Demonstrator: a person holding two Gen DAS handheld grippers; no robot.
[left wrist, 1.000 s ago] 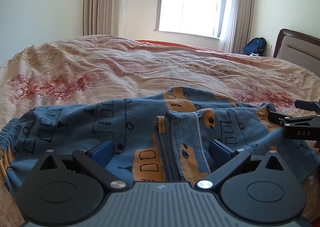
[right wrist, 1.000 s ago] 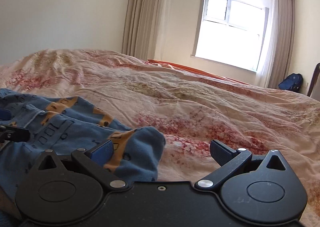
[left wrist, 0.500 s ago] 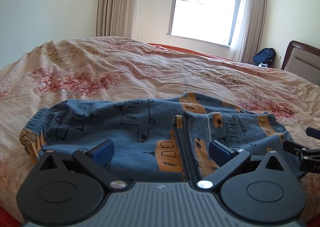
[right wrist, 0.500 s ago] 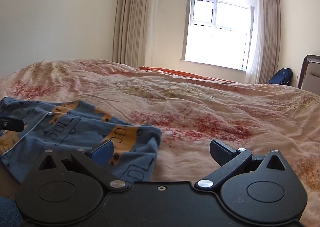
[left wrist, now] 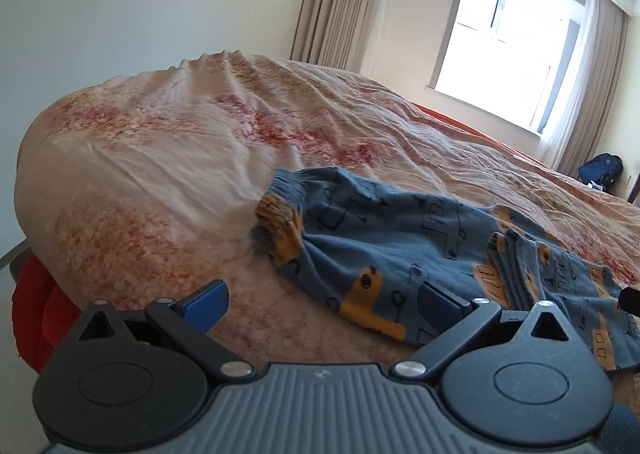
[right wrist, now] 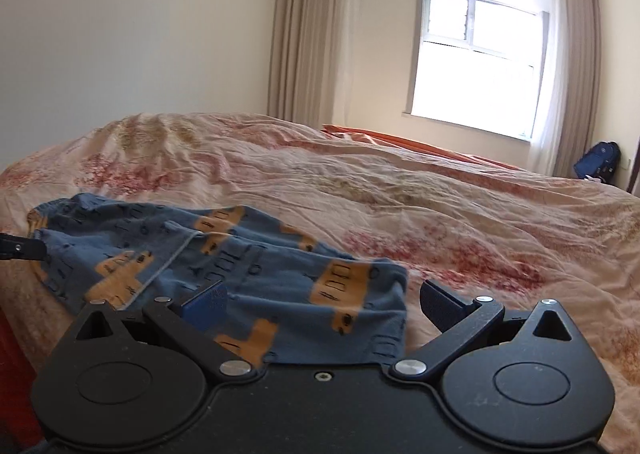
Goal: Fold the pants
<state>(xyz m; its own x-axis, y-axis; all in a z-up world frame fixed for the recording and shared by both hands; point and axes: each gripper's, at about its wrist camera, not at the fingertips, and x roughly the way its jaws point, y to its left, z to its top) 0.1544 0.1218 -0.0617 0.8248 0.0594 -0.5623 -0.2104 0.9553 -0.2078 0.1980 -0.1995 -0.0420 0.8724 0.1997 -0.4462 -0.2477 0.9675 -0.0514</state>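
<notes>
Since 0.5 s ago the left claw (left wrist: 322, 300) has been swung off to the left and tilted: the pants (left wrist: 440, 258), then spread across the whole gap betw. its fingers, are now seen only at its right finger, w/ bare bedspread (left wrist: 200, 157) under the rest of the gap. In the right wrist view more of the pants (right wrist: 224, 254) is now taken in, and the cloth reaches further across the right claw (right wrist: 322, 304).

Left claw is spread wide, nothing pinched; blue pad of its left finger (left wrist: 204, 302) is seen over bare bedspread, its right finger over the near edge of the pants. Contact w/ the cloth can't be told.

Right claw is also spread wide, nothing pinched. Its left finger pad (right wrist: 204, 304) is seen over the blue cloth, its right finger over bedspread (right wrist: 460, 221) just beside the pants' edge.

Pants: blue, orange vehicle print, laid on the bed near its front edge, folded lengthwise w/ a leg end doubled back on top. Elastic waistband (left wrist: 280, 205) is bunched at the left end. In the right wrist view a black tip of the other tool (right wrist: 20, 248) is seen at the far left beside the waistband end.

Behind: window (right wrist: 476, 65), beige curtains (right wrist: 308, 37), a blue backpack (right wrist: 598, 163) on the floor by the wall. A red item (left wrist: 30, 314) is seen below the bed's left edge.
</notes>
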